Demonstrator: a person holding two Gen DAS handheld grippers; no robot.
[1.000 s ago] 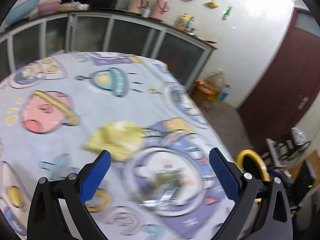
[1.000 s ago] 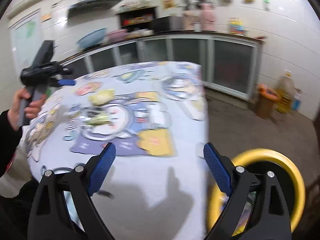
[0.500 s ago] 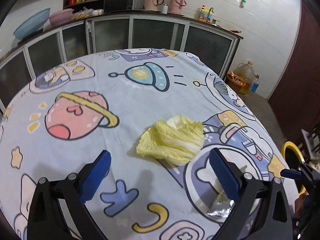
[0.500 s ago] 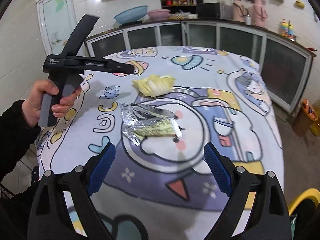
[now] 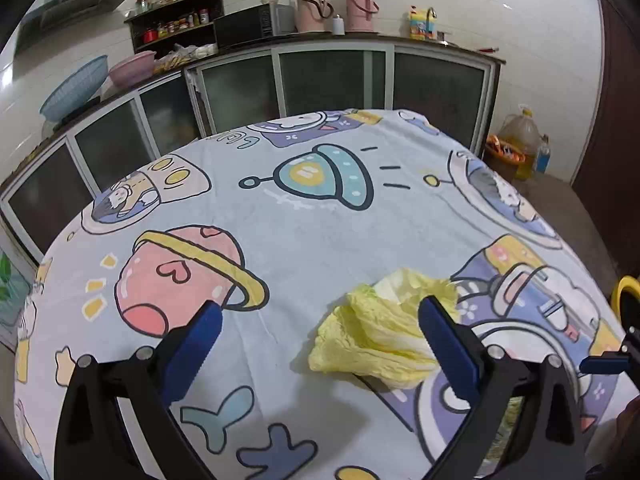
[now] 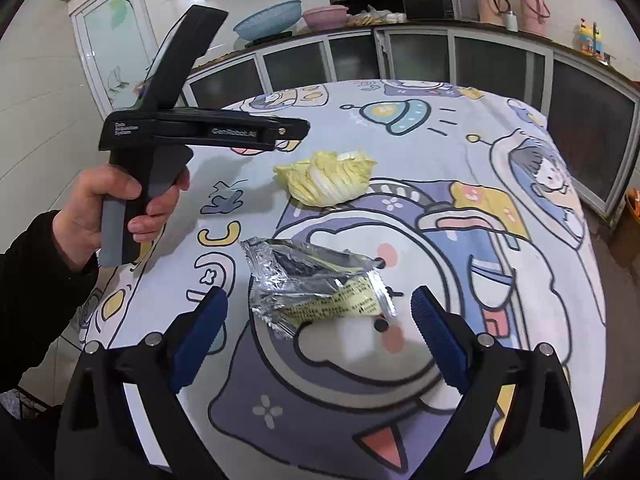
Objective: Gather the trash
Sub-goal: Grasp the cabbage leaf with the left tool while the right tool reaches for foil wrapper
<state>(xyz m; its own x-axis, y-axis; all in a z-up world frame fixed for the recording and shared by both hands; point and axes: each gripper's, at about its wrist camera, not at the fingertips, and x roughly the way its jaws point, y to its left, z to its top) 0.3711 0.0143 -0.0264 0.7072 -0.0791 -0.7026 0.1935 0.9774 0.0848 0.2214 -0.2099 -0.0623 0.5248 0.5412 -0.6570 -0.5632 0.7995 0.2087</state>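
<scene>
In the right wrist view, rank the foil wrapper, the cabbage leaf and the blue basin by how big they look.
1. foil wrapper, though it lies nearest the camera.
2. cabbage leaf.
3. blue basin, far back on the counter, so truly perhaps bigger.

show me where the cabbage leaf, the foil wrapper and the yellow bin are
cabbage leaf (image 6: 326, 180), right wrist view, on its pale ribbed middle.
foil wrapper (image 6: 316, 284), right wrist view, on its crinkled silver centre.
yellow bin (image 5: 624, 292), left wrist view, on its rim at the right edge.

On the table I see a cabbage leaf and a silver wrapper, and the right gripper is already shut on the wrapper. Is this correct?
Not quite. The cabbage leaf and silver wrapper are there, but the right wrist view shows the right gripper open, its fingers apart either side of the wrapper, not gripping it.
</scene>
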